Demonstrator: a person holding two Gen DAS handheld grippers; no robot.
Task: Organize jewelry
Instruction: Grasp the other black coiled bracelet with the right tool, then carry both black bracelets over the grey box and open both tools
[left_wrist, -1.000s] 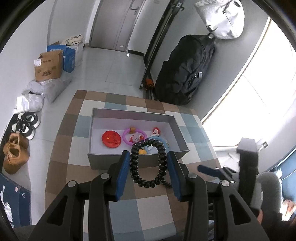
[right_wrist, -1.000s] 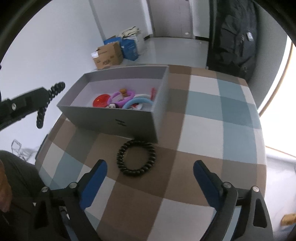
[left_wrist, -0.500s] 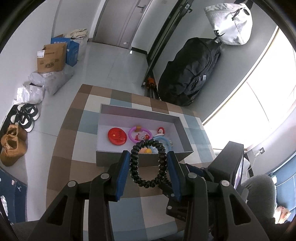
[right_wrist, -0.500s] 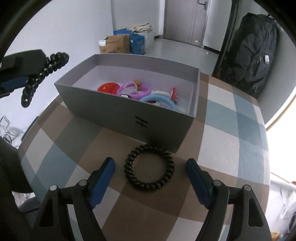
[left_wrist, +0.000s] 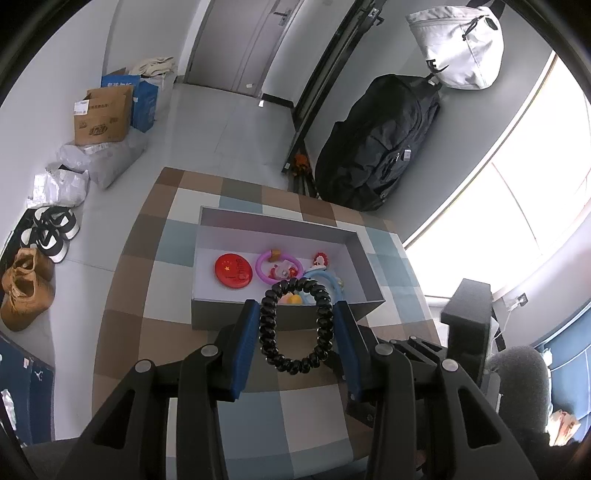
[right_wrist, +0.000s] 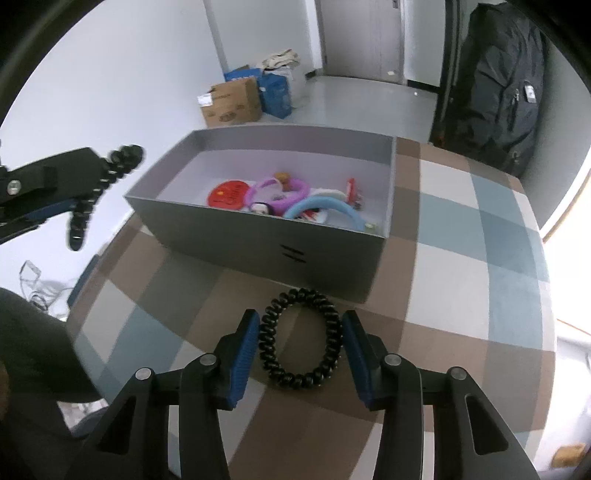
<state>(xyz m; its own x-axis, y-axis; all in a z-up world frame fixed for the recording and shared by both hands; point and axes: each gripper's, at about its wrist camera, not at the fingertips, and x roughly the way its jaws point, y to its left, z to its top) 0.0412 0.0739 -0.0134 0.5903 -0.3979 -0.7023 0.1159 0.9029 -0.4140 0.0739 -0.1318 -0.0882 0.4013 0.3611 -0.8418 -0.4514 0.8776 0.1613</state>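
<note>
My left gripper (left_wrist: 295, 310) is shut on a black coil bracelet (left_wrist: 266, 325) and holds it in the air just in front of the grey box (left_wrist: 280, 221). From the right wrist view that gripper (right_wrist: 79, 192) and its bracelet (right_wrist: 83, 214) hang left of the box (right_wrist: 258, 240). A second black coil bracelet (right_wrist: 334, 332) lies on the checked tablecloth (right_wrist: 461, 295) against the box's front wall. My right gripper (right_wrist: 300, 317) is closing on it, both pads touch its sides, and the ring is squeezed oval. The box holds a red disc (right_wrist: 227, 194), a purple ring (right_wrist: 291, 188) and a blue ring (right_wrist: 321, 205).
A big black bag (left_wrist: 376, 147) leans on the wall behind the table, with a white bag (left_wrist: 458, 48) above it. Cardboard boxes (left_wrist: 101, 118) and shoes (left_wrist: 26, 291) lie on the floor to the left. A person's dark sleeve (right_wrist: 33, 350) shows at the left.
My right gripper came down and forward to the bracelet on the table, and its jaws narrowed from wide apart until they touch it. The left gripper kept its hold and barely moved.
</note>
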